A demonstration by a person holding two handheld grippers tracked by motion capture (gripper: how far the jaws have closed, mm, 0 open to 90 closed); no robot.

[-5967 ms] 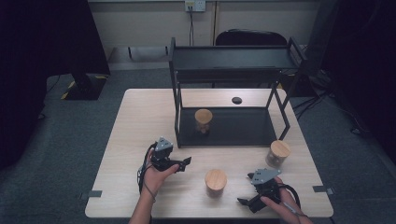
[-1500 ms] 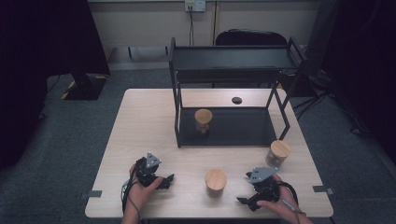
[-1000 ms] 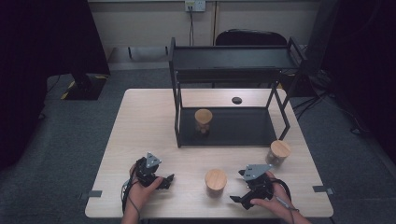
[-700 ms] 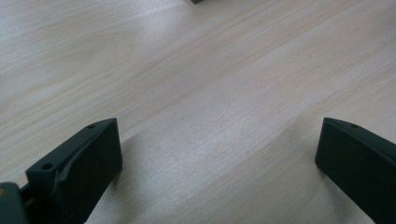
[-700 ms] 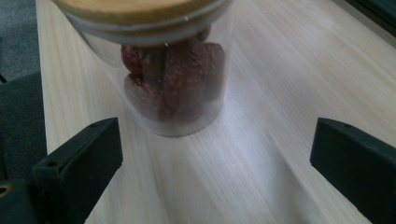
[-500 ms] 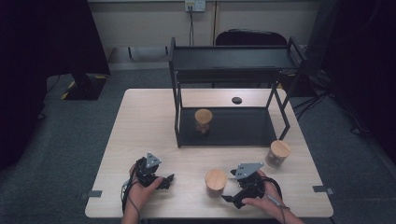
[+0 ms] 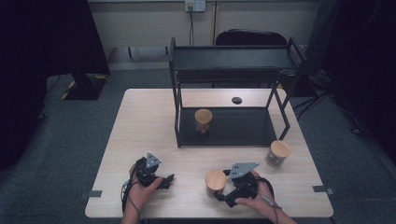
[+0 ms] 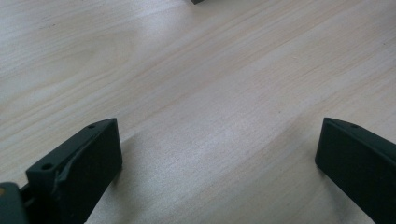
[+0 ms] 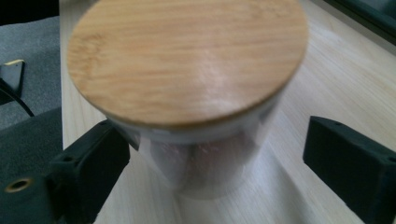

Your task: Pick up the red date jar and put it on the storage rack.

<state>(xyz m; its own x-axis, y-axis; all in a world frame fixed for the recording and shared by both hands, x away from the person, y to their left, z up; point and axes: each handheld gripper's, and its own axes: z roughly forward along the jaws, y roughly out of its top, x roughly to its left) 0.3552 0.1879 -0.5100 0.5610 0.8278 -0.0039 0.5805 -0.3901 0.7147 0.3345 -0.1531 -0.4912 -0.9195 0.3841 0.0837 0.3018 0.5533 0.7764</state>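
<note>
tabletop (image 7: 140, 116): pale wood, black rack at 12 o'clock
jar (image 7: 215, 182): bamboo-lidded, near edge, between right gripper (image 7: 223, 190) jaws, just closing, right pad not touching
left gripper (image 7: 169, 179): open, empty
tip: centre jar, squeeze below lid

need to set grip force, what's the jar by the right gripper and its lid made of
The jar looks like clear glass, possibly clear plastic: smooth, see-through, with dark contents showing through the wall. Its lid looks like bamboo or light wood, matt, with fine straight grain lines. The right gripper has the jar between its jaws; the right-hand jaw stands clear of the wall.
</note>
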